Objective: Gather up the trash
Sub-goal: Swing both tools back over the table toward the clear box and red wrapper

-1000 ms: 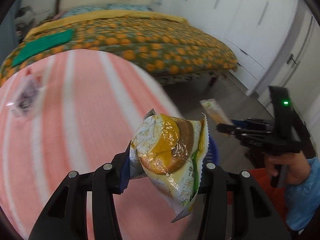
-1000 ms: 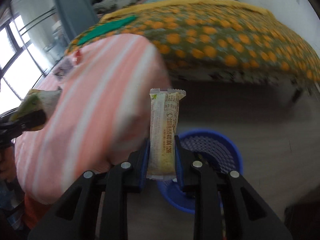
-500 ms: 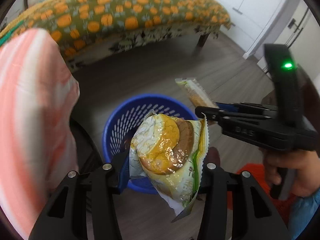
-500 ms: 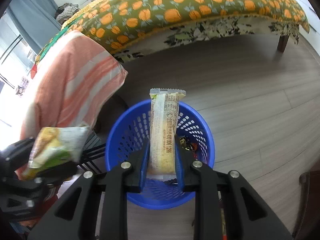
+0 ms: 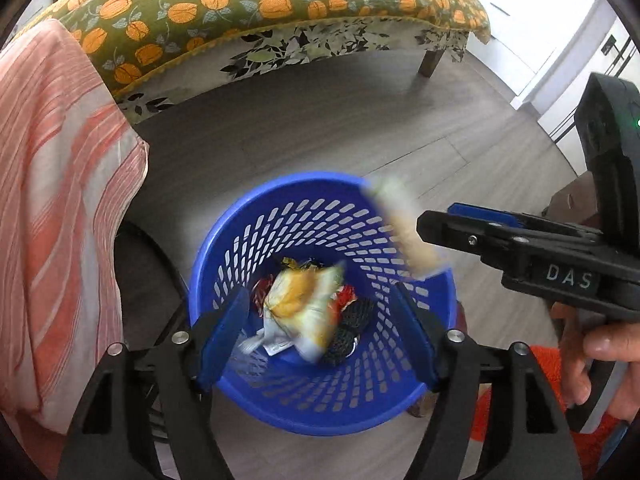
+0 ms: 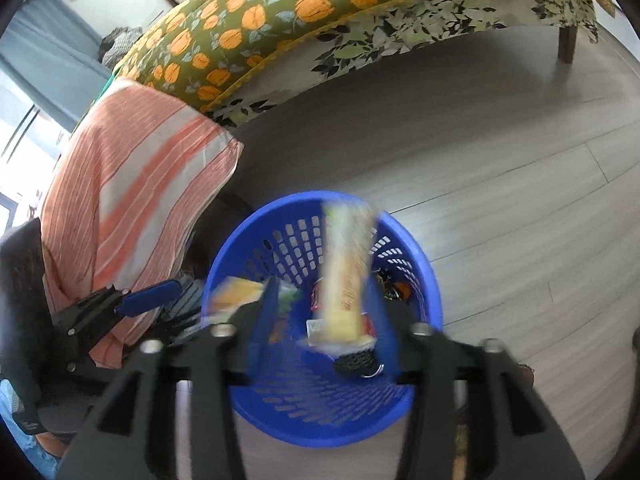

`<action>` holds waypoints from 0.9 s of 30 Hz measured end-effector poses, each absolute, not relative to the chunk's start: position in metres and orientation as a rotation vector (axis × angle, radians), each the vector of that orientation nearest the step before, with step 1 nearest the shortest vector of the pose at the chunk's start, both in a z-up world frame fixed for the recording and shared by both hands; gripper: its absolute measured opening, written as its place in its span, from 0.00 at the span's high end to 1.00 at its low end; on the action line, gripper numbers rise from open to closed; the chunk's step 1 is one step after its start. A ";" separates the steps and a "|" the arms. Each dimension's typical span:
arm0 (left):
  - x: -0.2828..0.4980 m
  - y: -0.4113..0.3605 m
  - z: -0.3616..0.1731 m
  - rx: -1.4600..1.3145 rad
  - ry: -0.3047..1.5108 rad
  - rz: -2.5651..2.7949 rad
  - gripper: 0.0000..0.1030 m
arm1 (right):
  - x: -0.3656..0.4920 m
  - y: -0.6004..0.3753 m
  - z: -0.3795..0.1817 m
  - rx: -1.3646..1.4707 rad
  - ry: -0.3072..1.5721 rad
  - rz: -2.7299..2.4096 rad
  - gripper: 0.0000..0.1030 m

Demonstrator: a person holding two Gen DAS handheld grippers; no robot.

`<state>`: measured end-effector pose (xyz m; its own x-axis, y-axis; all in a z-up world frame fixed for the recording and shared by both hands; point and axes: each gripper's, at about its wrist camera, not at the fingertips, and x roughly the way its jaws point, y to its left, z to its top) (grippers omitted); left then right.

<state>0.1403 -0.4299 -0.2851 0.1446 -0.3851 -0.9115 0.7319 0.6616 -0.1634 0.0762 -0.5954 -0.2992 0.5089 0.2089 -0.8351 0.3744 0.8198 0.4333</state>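
- Far left, a pink-and-white striped cloth (image 5: 60,184) drapes over the worktop edge, hanging just beside the round blue perforated plastic basket (image 5: 248,216) on the grey wooden floor (image 5: 320,120).
- The left claw (image 5: 320,332) hovers over the basket with its blue-padded fingers (image 5: 224,336) spread wide apart and nothing between them.
- Below that gap, blurred, is the crinkly yellow-and-white snack packet (image 5: 300,312), inside the basket on top of the other wrappers; I judge it feather-light and floppy, a slippery film best pinched at a flat sealed edge rather than across the puffy middle.
- Beside it lies a dark knitted bundle (image 5: 352,328), soft-looking, touching the packet.
- Moving right, the long pale bar wrapper (image 6: 346,276) shows blurred over the basket mouth; it looks light, a little stiffer along its length, and easiest to grip across its narrow width.
- The right claw (image 6: 328,328) has its jaws standing apart, the wrapper loose between them and not clamped.
- Behind everything, the bed with the green orange-flowered cover (image 6: 320,4) stands well apart from the basket.
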 end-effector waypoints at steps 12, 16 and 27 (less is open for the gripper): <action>0.078 -0.350 -0.175 0.273 1.017 -0.968 0.14 | 0.051 -0.569 -0.217 0.473 0.887 -0.262 0.15; 0.073 -0.280 -0.143 0.247 0.959 -0.932 0.13 | 0.051 -0.524 -0.184 0.339 0.812 -0.244 0.15; 0.144 -0.072 -0.134 0.170 0.916 -0.536 0.11 | 0.120 -0.331 -0.133 0.053 0.804 0.069 0.15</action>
